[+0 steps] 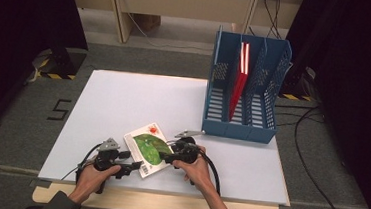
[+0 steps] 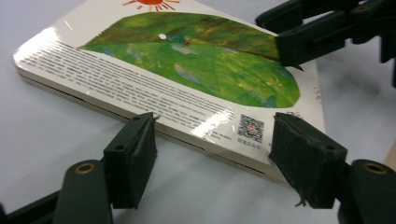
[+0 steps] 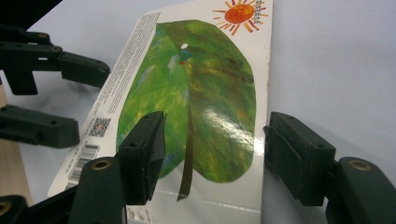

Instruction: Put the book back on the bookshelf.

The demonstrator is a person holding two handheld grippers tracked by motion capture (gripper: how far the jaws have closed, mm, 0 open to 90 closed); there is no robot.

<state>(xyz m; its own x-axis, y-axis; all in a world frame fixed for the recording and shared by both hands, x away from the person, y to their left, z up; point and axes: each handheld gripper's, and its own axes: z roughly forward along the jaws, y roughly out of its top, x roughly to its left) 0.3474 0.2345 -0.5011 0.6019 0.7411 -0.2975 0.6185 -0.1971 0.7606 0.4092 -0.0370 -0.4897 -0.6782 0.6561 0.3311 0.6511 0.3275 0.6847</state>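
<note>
The glossy white board book with a green leaf and orange sun on its cover lies flat on the near part of the white table, between your two hands. Your left gripper has its jaws spread at the book's near edge, one pad at the corner by the QR code, not pinching it. Your right gripper reaches in from the right, jaws spread over the cover. To the far right stands a blue plastic file rack holding a red book.
</note>
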